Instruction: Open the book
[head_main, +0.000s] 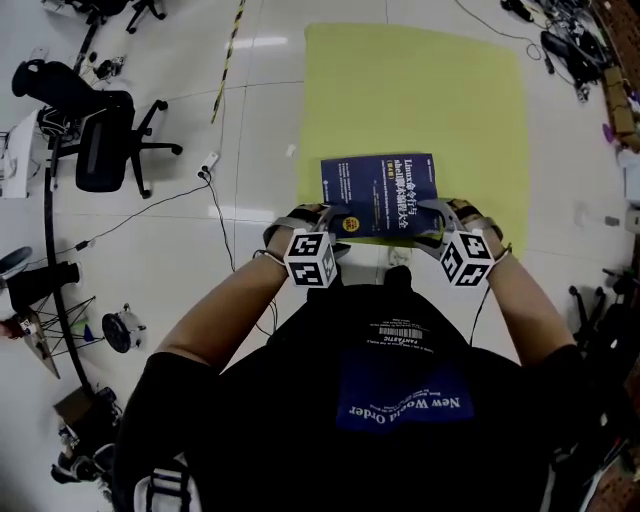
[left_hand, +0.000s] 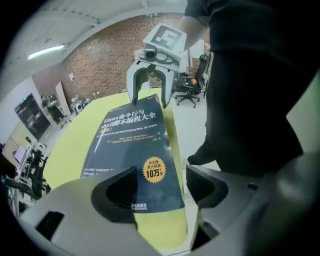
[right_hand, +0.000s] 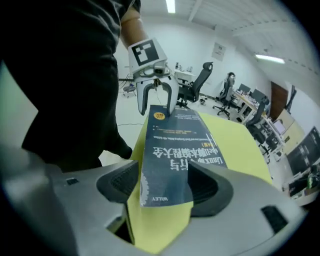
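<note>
At ten o'clock an office chair (head_main: 100, 140) stands on the floor, with a cable (head_main: 218, 215) lying beside the yellow mat (head_main: 420, 90). The left claw (head_main: 320, 222), spread wide, straddles the seven o'clock corner of the closed book (head_main: 380, 190), which lies flat on the mat. The right claw (head_main: 447, 225), also spread, straddles the five o'clock corner. Its pads seem not to be touching, though that's hard to tell. The person's dark shirt (head_main: 400, 400) crowds six o'clock.

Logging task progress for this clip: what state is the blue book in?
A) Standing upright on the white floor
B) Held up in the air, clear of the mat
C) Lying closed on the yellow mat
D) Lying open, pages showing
C: the blue book lies flat on the yellow mat with its printed front cover facing up and no pages showing.
</note>
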